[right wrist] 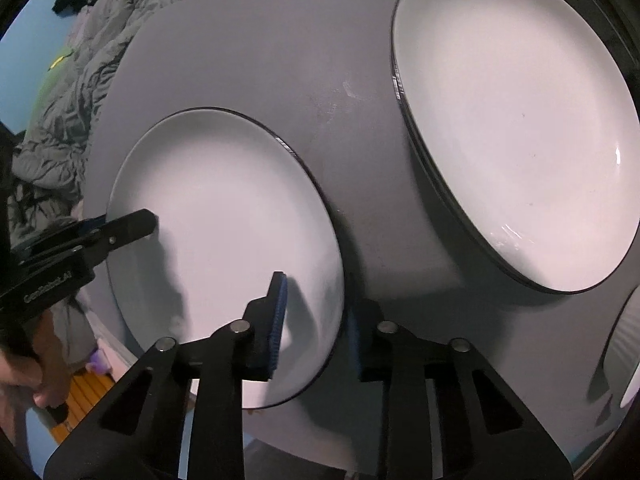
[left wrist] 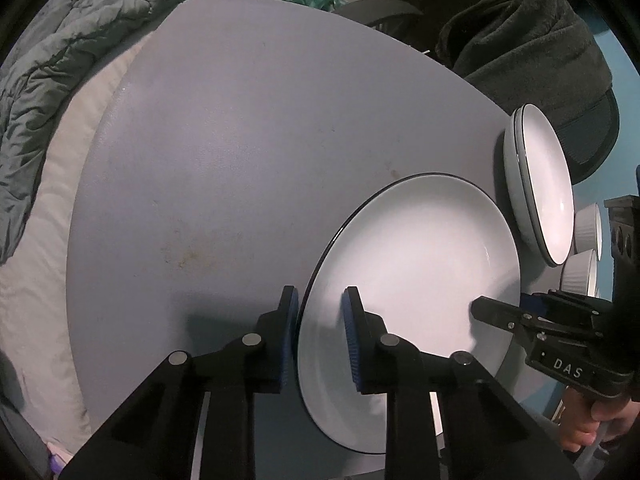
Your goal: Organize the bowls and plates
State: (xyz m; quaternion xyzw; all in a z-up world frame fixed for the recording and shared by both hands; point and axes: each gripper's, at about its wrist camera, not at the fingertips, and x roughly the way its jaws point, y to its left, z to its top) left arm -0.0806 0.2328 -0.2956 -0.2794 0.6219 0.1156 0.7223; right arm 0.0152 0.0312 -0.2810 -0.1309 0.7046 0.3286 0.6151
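A white plate with a dark rim (left wrist: 416, 256) lies on the grey table (left wrist: 240, 140). My left gripper (left wrist: 320, 336) is open, its jaws straddling the plate's left rim. My right gripper (right wrist: 316, 320) is open and straddles the opposite rim of the same plate (right wrist: 224, 216). Each gripper shows in the other's view: the right gripper (left wrist: 496, 312) and the left gripper (right wrist: 132, 224). A stack of white plates (right wrist: 516, 120) sits further right; it also shows in the left wrist view (left wrist: 540, 184). White ribbed bowls (left wrist: 586, 232) stand beyond it.
A grey quilt (left wrist: 52, 60) and a pale sheet lie left of the table. Dark clothing on a chair (left wrist: 532, 40) is behind the table. A ribbed bowl (right wrist: 624, 352) is at the right edge of the right wrist view.
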